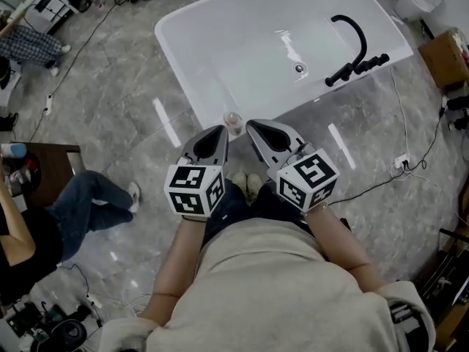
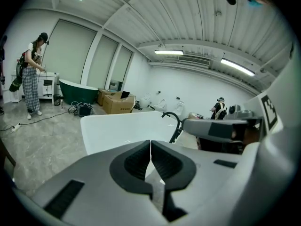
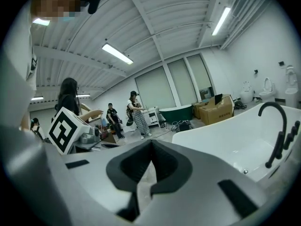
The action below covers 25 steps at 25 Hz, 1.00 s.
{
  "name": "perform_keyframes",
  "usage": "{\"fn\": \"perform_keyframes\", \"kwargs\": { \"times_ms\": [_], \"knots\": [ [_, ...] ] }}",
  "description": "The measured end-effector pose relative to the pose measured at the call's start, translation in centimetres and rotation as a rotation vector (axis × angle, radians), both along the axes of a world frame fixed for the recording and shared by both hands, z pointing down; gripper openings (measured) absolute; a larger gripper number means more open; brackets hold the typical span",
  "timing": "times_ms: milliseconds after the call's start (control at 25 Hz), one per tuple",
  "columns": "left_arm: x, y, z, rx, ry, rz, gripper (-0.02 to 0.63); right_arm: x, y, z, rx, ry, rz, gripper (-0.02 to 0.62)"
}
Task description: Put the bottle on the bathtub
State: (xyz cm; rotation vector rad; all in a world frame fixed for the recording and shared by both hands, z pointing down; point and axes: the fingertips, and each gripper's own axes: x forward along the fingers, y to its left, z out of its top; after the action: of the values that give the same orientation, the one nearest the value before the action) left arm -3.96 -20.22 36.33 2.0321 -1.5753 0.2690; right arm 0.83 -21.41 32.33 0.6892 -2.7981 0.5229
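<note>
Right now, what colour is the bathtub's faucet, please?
The faucet is black, clearest in head view.

Bottle (image 1: pixel 234 122) on bathtub (image 1: pixel 180 59) rim; left gripper (image 1: pixel 220 130), right gripper (image 1: pixel 250 125) beside.

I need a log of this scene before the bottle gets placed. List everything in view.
bathtub: one, white, top centre on the grey floor
faucet: one, black, at the tub's right side
bottle: one, clear, at the tub's near rim, just ahead of both gripper tips
cardboard box: one, brown, right edge
power strip: one, white, on the floor at right, cables attached
seated person: one, blue jeans, floor at left
left gripper: grey, jaws together, empty
right gripper: grey, jaws together, empty
</note>
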Motion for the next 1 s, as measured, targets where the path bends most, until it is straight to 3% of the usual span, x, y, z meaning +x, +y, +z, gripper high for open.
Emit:
{"fn": "perform_keyframes", "kwargs": {
  "times_ms": [520, 760, 1000],
  "knots": [
    [2.7, 0.5, -1.5, 0.018, -0.052, 0.033, 0.009, 2.0, 0.8, -0.1, -0.013, 0.018, 0.011, -0.002],
    [2.9, 1.1, -0.4, -0.029, -0.086, 0.013, 0.009, 1.3, 1.4, 0.3, 0.005, 0.053, -0.04, -0.002],
    [2.4, 0.6, 0.1, -0.042, -0.047, -0.023, 0.009, 0.7, 0.7, 0.3, 0.022, 0.064, -0.063, -0.002]
  ]
}}
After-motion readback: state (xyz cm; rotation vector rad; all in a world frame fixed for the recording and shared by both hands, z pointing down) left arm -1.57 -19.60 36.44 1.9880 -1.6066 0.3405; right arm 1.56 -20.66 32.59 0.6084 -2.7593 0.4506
